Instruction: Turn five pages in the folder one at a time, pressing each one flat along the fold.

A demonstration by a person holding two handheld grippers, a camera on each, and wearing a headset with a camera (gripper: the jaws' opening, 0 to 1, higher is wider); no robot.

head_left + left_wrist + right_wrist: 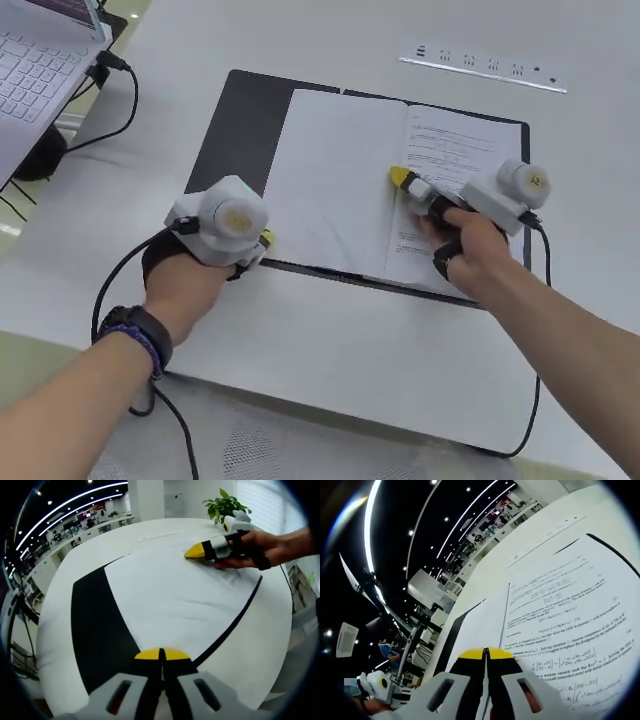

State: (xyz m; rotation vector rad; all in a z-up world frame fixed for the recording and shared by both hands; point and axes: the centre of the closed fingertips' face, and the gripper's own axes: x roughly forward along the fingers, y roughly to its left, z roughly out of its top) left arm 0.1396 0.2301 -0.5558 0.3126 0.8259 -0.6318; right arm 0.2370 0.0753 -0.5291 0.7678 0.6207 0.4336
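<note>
A black folder (232, 125) lies open on the white table, a blank turned page (335, 175) on its left side and a printed page (455, 150) on its right. My right gripper (397, 178) is shut, its yellow tips resting on the fold (506, 611) between the two pages; it also shows at the far side of the sheet in the left gripper view (192, 553). My left gripper (162, 653) is shut with nothing in it, sitting at the folder's near left edge (262, 240) over the black cover (97, 630).
A laptop (35, 70) and its cable (125, 90) lie at the far left. A white power strip (480, 70) sits beyond the folder. Cables trail from both grippers over the table's near edge (300, 400).
</note>
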